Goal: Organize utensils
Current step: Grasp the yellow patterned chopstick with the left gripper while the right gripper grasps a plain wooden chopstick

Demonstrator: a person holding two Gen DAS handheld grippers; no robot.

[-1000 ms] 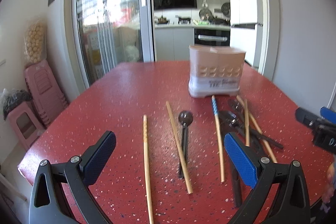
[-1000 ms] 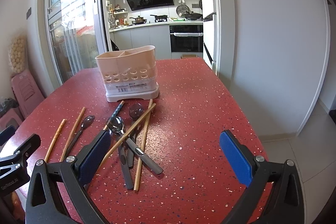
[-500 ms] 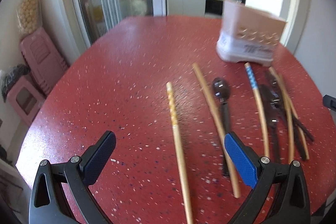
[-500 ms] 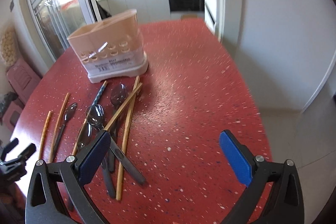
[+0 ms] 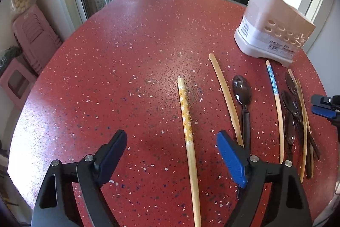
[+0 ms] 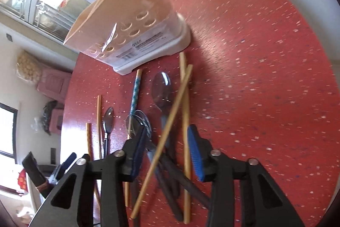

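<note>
Little of the sorting can be judged as done: no utensil is seen standing in the holder (image 5: 274, 33), though its inside is hidden in both views. The holder stands near the far right edge of the table (image 5: 127, 56), and every utensil that shows lies flat on the red top in front of it. A flowered chopstick (image 5: 187, 127) lies alone toward the middle, with a plain chopstick (image 5: 225, 95) and a spoon (image 5: 242, 93) just to its right, then a blue-dotted chopstick (image 5: 274, 99). Nearer the right edge a tangle of spoons and chopsticks (image 6: 170, 137) is heaped, several crossing one another. The left gripper (image 5: 172, 154) is held spread wide above the table, the flowered chopstick lying between its jaws but untouched. The right gripper (image 6: 167, 150) has just been closing over the tangle; its jaws stand partly drawn in, with a slanted chopstick (image 6: 170, 127) and dark handles between them, and no pad is seen pressing on anything, though blur makes contact hard to rule out. A first pick appears to be in hand, and the whole lot is judged still to be carried to the holder.
</note>
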